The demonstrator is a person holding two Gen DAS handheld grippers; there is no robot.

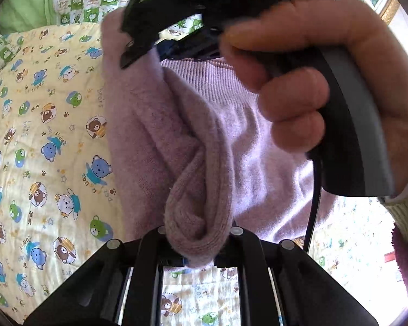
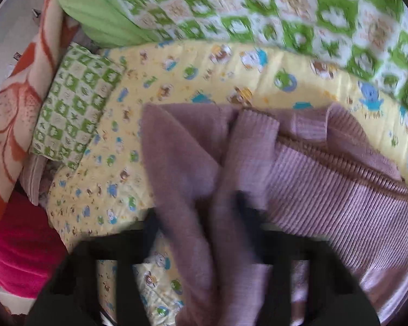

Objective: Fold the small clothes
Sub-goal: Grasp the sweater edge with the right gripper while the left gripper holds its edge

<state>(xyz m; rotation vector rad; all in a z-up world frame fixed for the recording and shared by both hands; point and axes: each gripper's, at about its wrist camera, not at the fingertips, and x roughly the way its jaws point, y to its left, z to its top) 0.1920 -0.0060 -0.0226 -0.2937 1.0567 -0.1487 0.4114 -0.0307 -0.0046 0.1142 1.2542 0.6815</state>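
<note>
My right claw point(image 2: 204, 228) is clamped on a fold of the mauve knit sweater point(image 2: 182, 163), the fabric bunched between my blurred black fingers point(image 2: 247, 212) and trailing down past them. To my right its ribbed band point(image 2: 340, 198) spreads out flat. Under it lies the yellow quilt with cartoon bears point(image 2: 100, 195). Ahead of me is a green-and-white checked blanket point(image 2: 285, 8); ahead and left, a small pillow in the same check point(image 2: 76, 103). Far left sit an orange-flowered blanket point(image 2: 16, 103) and, nearer, something bright pink point(image 2: 21, 255).
</note>
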